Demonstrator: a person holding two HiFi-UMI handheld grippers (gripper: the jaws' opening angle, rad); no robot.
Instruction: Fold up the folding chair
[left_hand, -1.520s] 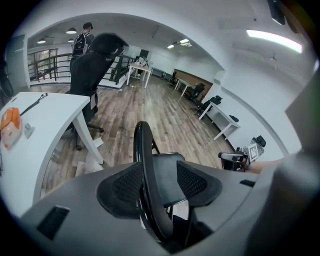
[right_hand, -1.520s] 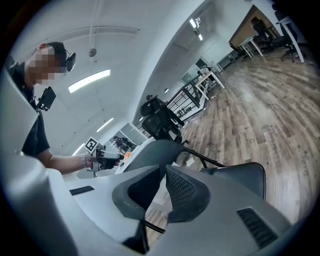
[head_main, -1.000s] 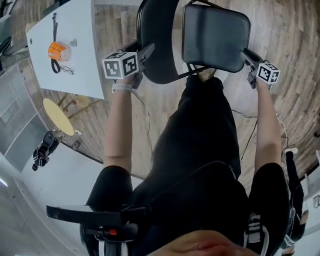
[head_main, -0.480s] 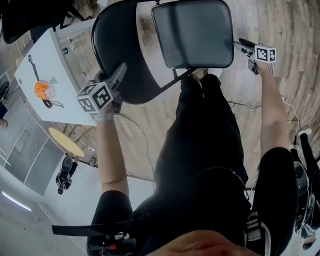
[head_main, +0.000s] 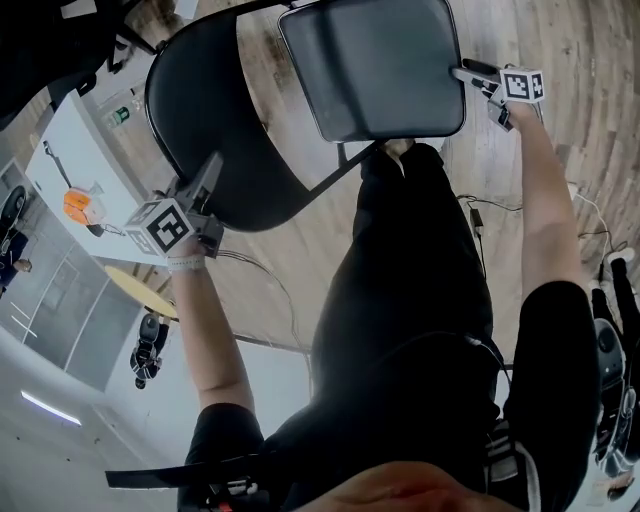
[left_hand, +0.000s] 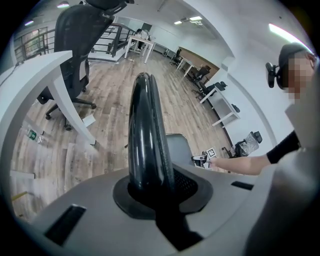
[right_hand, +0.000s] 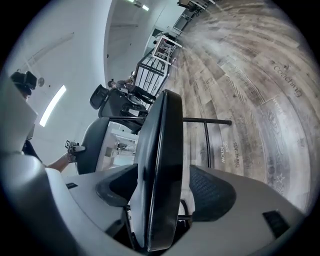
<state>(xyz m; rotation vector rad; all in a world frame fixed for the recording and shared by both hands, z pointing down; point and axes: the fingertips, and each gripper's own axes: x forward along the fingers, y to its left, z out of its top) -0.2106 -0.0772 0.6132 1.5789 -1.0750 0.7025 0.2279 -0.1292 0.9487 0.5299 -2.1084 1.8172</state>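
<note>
**Floor** (head_main: 560, 60): grey-brown wood planks with a matt grain, lying under and beyond both claws.

**Folding chair** (head_main: 230, 130): stands ahead of both claws and spans the gap between them.
- Backrest (left_hand: 145, 130): a glossy black curved shell with a rounded rim. Its long axis slants from upper right down to the left claw, and the rim runs straight away from that claw.
- Seat (head_main: 375, 65): a dark grey padded slab, square with rounded corners and faintly sheened. Its broad face is turned towards the head camera. The right claw sees it edge-on, with the edge running up and away.
- Frame tube (right_hand: 207, 121): thin black metal, beyond the right claw.
- Seat and backrest are splayed apart, not laid flat together.

**Bench** (head_main: 85, 150): a smooth white top, out past the left claw.

**Left claw** (head_main: 208, 178): its jaws have just been closing and now clamp the backrest rim.

**Right claw** (head_main: 468, 72): its jaws have just been opening and stand wide. The seat's edge is between them, with a gap at the meshed pad.
</note>
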